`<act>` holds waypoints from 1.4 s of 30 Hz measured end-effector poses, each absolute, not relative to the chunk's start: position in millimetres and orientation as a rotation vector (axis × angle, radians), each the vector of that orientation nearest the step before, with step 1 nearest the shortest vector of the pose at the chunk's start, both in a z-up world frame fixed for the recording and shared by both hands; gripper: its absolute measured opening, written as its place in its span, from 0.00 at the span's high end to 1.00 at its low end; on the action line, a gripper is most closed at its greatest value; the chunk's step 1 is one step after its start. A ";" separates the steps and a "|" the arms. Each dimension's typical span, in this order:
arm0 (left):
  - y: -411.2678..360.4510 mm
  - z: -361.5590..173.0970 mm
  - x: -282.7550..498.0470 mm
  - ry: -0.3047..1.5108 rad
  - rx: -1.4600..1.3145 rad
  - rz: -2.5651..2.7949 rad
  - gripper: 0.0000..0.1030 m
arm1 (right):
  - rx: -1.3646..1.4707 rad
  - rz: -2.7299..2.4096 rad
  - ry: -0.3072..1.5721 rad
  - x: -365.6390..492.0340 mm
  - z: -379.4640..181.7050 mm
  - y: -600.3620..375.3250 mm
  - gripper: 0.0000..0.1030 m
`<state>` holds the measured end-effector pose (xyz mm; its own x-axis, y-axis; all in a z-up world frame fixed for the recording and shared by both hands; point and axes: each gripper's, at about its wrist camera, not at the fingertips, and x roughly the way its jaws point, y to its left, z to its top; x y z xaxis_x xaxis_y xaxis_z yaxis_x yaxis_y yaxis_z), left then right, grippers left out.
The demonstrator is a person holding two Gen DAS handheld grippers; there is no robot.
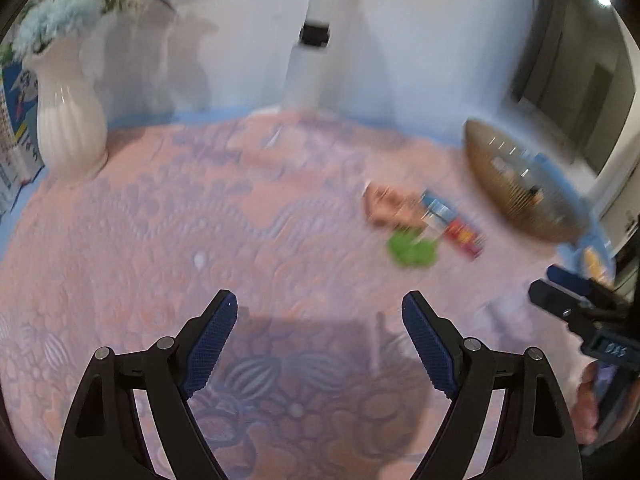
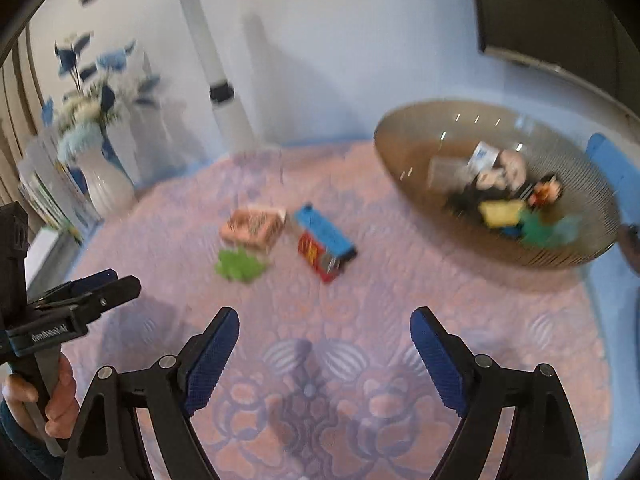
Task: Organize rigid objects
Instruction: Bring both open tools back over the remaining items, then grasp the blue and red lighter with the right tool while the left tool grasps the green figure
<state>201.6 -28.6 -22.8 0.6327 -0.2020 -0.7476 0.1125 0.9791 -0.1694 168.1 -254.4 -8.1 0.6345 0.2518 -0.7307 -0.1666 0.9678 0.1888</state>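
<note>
Three loose items lie on the pink patterned cloth: a pink box (image 2: 254, 226) (image 1: 386, 202), a green toy (image 2: 240, 266) (image 1: 412, 250) and a blue-and-red box (image 2: 324, 246) (image 1: 454, 224). A ribbed bowl (image 2: 400, 148) (image 1: 516, 184) at the right holds several small items. My left gripper (image 1: 320, 308) is open and empty, well short of the items. My right gripper (image 2: 324, 322) is open and empty, just in front of the blue-and-red box. Each gripper shows in the other view, the left (image 2: 92, 288), the right (image 1: 568, 284). Both views are blurred.
A white vase (image 1: 68, 120) (image 2: 106, 184) with blue flowers stands at the far left beside stacked books (image 1: 12, 148). A white pole (image 1: 316, 32) rises at the back wall. A dark screen (image 2: 552, 20) sits at the back right.
</note>
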 end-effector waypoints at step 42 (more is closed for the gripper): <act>-123.3 -34.1 266.2 0.932 0.156 -0.410 0.34 | 0.109 0.293 1.003 257.9 -35.7 -245.7 0.60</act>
